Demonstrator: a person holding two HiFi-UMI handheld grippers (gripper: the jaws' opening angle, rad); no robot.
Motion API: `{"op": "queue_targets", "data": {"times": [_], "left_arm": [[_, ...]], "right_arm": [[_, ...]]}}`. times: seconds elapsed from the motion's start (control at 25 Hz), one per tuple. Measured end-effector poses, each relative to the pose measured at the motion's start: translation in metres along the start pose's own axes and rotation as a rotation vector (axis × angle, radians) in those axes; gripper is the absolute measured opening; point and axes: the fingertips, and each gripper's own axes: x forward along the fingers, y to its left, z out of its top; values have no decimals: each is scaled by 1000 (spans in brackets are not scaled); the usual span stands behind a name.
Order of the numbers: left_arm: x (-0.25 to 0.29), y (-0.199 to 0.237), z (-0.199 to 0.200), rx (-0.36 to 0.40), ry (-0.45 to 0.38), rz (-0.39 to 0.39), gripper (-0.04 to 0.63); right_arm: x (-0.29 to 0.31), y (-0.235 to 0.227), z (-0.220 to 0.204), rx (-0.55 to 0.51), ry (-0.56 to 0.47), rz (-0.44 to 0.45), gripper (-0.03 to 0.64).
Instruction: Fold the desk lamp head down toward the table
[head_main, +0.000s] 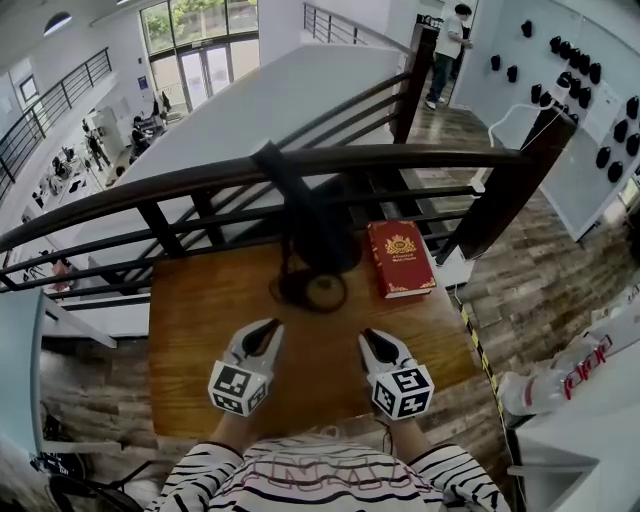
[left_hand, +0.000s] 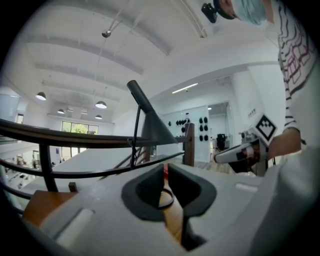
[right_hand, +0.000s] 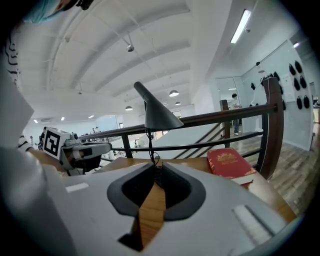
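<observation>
A black desk lamp (head_main: 318, 235) stands on the wooden tabletop (head_main: 200, 330), near the middle of its far edge. Its round base rests flat on the wood. Its cone-shaped head is raised high on a thin stem, above the level of the railing (head_main: 200, 185) that runs just behind the tabletop's far edge. A red hardcover book (head_main: 400, 258) with gold print lies flat just to the right of the lamp base, toward the far right corner. Nearer the person, two grippers hang over the tabletop's near half, side by side and well apart, both pointing toward the lamp and clear of it. The left gripper (head_main: 268, 328) has its jaws drawn almost together, with only a thin slit between them and nothing held. The right gripper (head_main: 370, 338) has its jaw tips together too, and it also holds nothing; bare wood shows through the wedge-shaped gap behind the tips. Striped sleeves show at the near edge.
</observation>
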Motion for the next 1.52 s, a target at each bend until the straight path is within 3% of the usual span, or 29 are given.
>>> {"op": "queue_targets", "data": {"times": [0.08, 0.4, 0.72, 1.08, 1.52], "left_arm": [[-5, -1, -4, -7, -4, 24, 3], [-19, -19, -26, -60, 33, 53, 3], [-25, -49, -50, -99, 86, 24, 2], [-23, -70, -57, -101, 95, -7, 2], [-29, -64, -51, -91, 79, 15, 2]], "right_arm": [[-5, -1, -7, -1, 12, 3, 38], [-21, 4, -35, -16, 63, 39, 2], [-27, 17, -58, -16, 127, 95, 0], [-33, 20, -53, -56, 106, 99, 0], [-31, 22, -45, -59, 88, 93, 0]]}}
